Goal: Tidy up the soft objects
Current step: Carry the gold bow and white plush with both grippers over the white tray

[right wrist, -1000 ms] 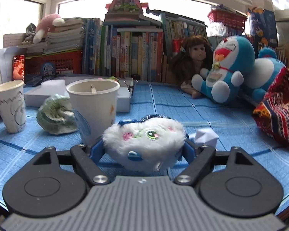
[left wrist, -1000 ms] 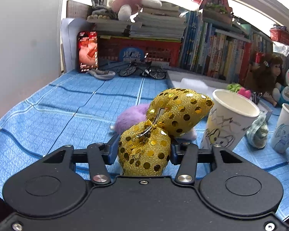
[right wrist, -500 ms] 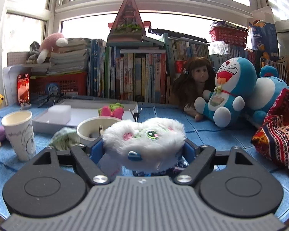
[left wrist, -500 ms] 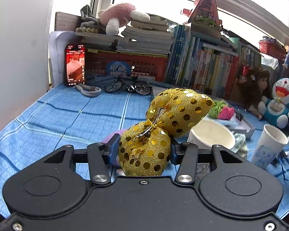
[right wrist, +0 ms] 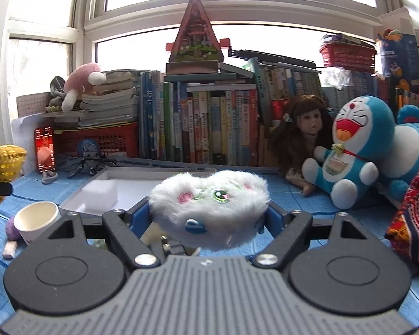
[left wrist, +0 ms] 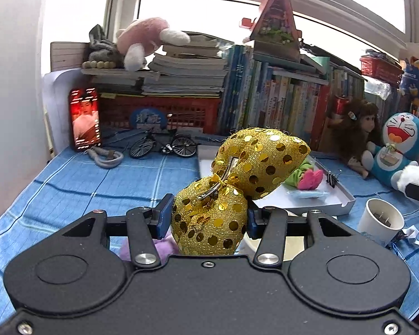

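Note:
A gold sequinned bow (left wrist: 237, 184) hangs above the blue cloth, its lower lobe pinched by my left gripper (left wrist: 208, 217), which is shut on it. My right gripper (right wrist: 208, 217) is shut on a white fluffy plush (right wrist: 209, 201) with a stitched green eye and pink cheeks, also held off the table. The gold bow (right wrist: 5, 164) shows at the far left of the right wrist view. A white shallow tray (right wrist: 120, 192) lies behind the plush, with a white foam block inside. In the left wrist view the tray (left wrist: 332, 201) holds a green and pink soft piece (left wrist: 307, 176).
Paper cups (right wrist: 36, 220) (left wrist: 381, 220) stand on the blue cloth (left wrist: 83, 184). A purple pompom (left wrist: 145, 247) lies under the left gripper. Books, a red basket (left wrist: 159, 114), a phone (left wrist: 85, 120), a toy bicycle (left wrist: 162, 145), a doll (right wrist: 301, 136), blue plush toys (right wrist: 354, 148) and patterned fabric (right wrist: 413, 223) line the back and right.
Both grippers have risen with their objects still held. The cups and tray now sit lower in both views, and the tray's inside has come into sight.

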Demonstrator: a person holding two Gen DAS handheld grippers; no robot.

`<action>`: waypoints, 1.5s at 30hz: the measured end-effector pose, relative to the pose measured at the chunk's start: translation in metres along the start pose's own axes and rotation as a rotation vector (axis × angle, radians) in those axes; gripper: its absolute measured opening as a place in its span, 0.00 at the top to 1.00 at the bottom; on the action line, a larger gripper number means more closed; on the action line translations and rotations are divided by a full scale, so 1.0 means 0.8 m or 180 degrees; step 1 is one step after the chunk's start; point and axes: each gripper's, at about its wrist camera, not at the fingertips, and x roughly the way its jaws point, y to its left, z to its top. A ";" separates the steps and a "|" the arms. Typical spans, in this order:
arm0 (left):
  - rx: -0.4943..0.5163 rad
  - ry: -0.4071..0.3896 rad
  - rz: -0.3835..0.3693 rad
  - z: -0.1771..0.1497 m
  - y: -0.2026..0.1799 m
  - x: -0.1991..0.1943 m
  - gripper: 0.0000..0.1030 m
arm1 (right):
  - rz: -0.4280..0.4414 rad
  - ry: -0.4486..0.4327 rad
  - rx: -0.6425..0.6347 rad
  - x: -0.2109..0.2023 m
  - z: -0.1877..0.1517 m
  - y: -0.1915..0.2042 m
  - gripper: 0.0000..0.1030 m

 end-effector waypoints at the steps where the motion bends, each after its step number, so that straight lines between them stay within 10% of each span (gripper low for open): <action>1: 0.0024 0.0000 -0.0009 0.002 -0.004 0.002 0.54 | 0.0016 0.0001 -0.0010 0.002 0.002 0.002 0.20; 20: 0.0200 0.0265 -0.0379 0.078 -0.051 0.056 0.54 | 0.0349 0.0301 0.0129 0.069 0.076 0.007 0.20; 30: -0.0008 0.1283 -0.0746 0.122 -0.077 0.153 0.53 | 0.0520 0.1064 0.0226 0.151 0.087 0.005 0.20; 45: -0.0352 0.2301 -0.0650 0.088 -0.033 0.286 0.53 | 0.0622 0.1996 0.0120 0.242 0.062 0.025 0.20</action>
